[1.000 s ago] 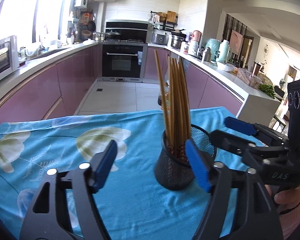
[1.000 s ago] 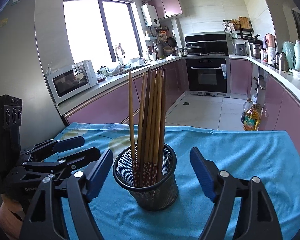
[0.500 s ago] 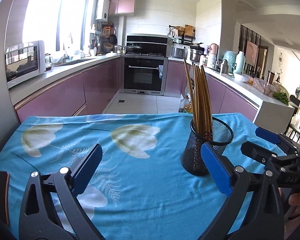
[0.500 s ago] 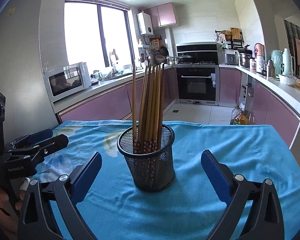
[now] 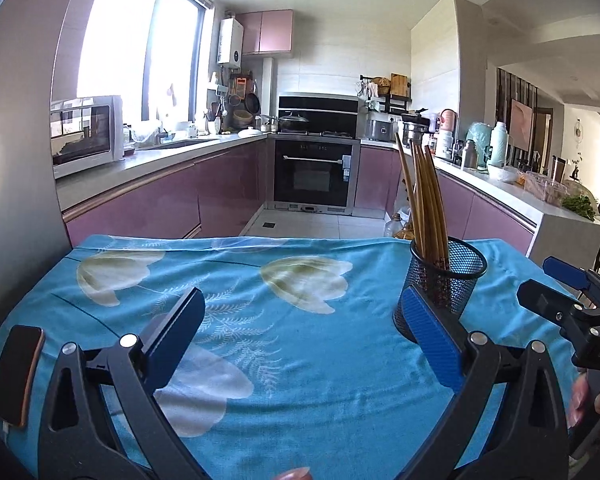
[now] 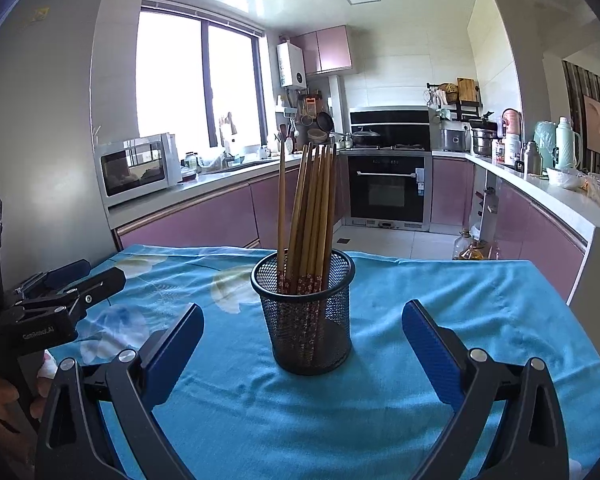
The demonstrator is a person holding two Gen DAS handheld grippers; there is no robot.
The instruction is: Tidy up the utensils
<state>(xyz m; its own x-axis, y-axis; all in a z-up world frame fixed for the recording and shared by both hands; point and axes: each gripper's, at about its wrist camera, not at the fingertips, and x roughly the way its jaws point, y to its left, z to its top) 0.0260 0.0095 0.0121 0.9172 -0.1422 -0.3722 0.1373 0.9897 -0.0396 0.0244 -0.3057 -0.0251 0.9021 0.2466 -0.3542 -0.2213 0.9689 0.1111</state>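
White lettering reading "GemRobot.AI", or close to it, marks the black body of the left tongs (image 6: 66, 280); the partly hidden letters "DAS" show on the right tongs (image 5: 556, 292).

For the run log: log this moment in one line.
left gripper: open, empty | right gripper: open, empty | chopsticks: upright in mesh cup | cup on tablecloth
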